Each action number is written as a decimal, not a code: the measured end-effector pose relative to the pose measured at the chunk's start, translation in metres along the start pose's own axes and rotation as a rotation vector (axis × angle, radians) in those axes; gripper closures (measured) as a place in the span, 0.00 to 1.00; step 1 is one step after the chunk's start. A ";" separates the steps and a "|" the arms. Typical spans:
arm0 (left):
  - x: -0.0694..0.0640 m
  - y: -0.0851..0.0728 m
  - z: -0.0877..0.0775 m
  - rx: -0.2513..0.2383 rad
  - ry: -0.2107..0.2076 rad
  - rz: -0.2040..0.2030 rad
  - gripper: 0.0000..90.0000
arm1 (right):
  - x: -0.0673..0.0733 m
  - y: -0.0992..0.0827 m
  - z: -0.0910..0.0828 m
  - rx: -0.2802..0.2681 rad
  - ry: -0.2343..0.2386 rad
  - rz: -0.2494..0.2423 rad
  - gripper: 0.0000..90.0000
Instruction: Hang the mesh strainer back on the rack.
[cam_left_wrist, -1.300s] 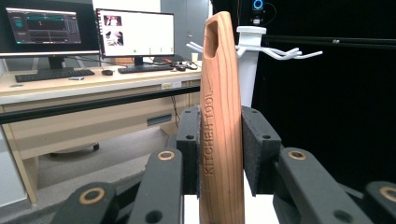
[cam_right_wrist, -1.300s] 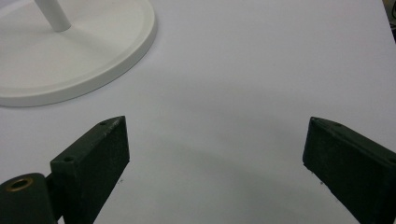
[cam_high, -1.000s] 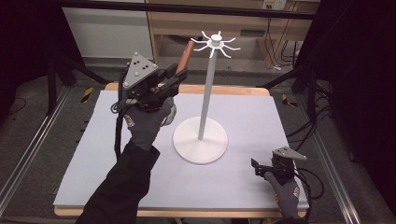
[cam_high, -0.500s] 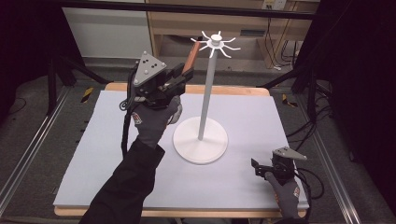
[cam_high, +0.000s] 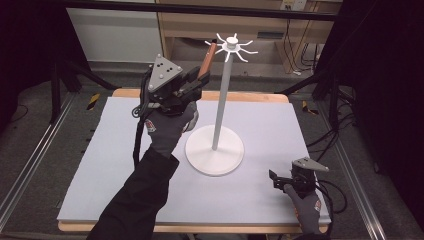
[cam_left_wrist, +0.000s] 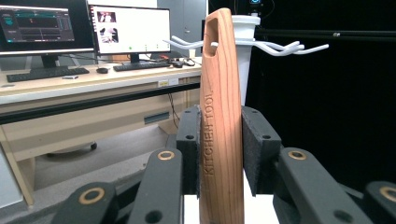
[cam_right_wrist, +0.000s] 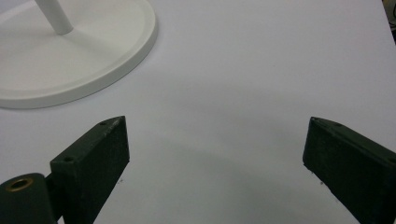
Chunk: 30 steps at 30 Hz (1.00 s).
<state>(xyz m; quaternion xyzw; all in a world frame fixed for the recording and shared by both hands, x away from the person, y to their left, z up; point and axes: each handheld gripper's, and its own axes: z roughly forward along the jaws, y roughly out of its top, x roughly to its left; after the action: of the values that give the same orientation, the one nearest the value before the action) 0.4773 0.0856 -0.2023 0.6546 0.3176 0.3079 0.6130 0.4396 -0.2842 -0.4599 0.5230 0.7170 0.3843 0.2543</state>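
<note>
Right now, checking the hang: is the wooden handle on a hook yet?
Not yet: wooden handle, clamped in the left claw, has its slot beside the hooks.

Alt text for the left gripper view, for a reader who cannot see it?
The left claw is shut on an upright wooden handle stamped KITCHEN TOOL, its slotted top level with the white hook stand behind it. A desk with monitors stands farther back.
</note>
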 end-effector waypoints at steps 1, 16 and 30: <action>0.000 0.000 0.000 0.001 0.001 0.002 0.78 | 0.000 0.000 0.000 0.000 0.000 0.000 0.08; -0.002 -0.005 0.007 0.027 0.004 0.022 0.78 | 0.000 0.000 0.000 0.001 -0.003 0.004 0.08; 0.000 -0.009 0.011 0.056 0.010 0.023 0.76 | 0.000 0.000 0.001 0.002 0.001 0.000 0.08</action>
<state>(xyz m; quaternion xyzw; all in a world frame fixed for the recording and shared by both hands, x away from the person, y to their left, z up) 0.4853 0.0796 -0.2119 0.6735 0.3215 0.3094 0.5893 0.4401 -0.2840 -0.4603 0.5232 0.7175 0.3837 0.2534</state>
